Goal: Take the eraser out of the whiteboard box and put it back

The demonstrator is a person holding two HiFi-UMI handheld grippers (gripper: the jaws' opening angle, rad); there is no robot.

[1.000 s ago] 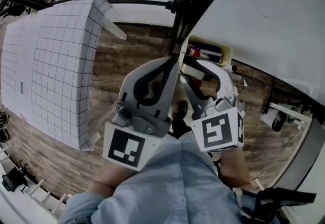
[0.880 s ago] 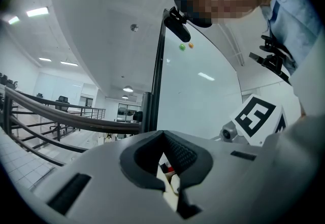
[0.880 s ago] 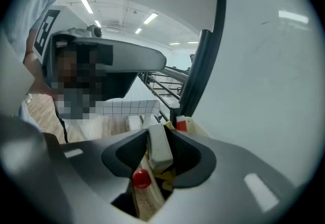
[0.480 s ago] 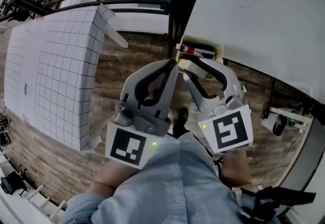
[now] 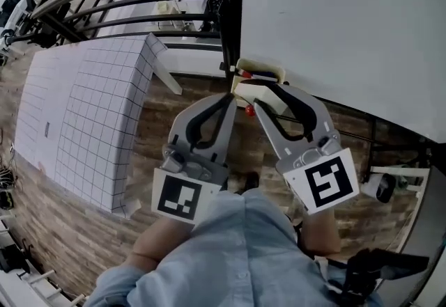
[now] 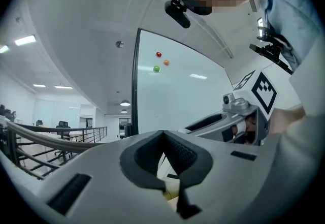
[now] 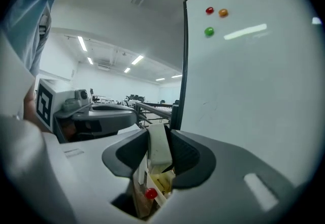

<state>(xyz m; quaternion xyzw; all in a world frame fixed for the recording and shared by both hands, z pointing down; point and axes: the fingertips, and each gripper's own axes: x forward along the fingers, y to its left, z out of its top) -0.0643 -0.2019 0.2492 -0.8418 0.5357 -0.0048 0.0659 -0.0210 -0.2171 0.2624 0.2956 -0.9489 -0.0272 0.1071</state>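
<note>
Eraser (image 7: 158, 151): a pale, blocky slab standing on end between the right gripper's pads. It is just above the mouth of the whiteboard box (image 7: 161, 185). I cannot tell whether its lower end has cleared the rim.
Right gripper (image 7: 159, 135): clenched on the eraser, with one pad on each broad face.
Left gripper (image 6: 162, 134): tips pressed together with nothing between them. It is just left of the right gripper and near the box.
Whiteboard box: a cream tray at the whiteboard's near-left lower corner, its rim (image 5: 270, 70) showing beyond the jaw tips. A red marker cap (image 7: 151, 193) lies inside.
Handling: the eraser is probably light, with a stiff body and perhaps a softer felt face. It looks neither fragile nor slippery, so a moderate squeeze should hold it.
Where to hold: across the two broad faces and towards the upper half. This leaves the lower end free to lead back into the box.
Edges: the whiteboard (image 5: 348, 27) and its black frame (image 5: 233, 13) are close on the far right. The box walls and the markers narrow the slot.
Open room: there is free space above the box and towards the near side. The gridded table (image 5: 83, 117) on the left is well apart.
</note>
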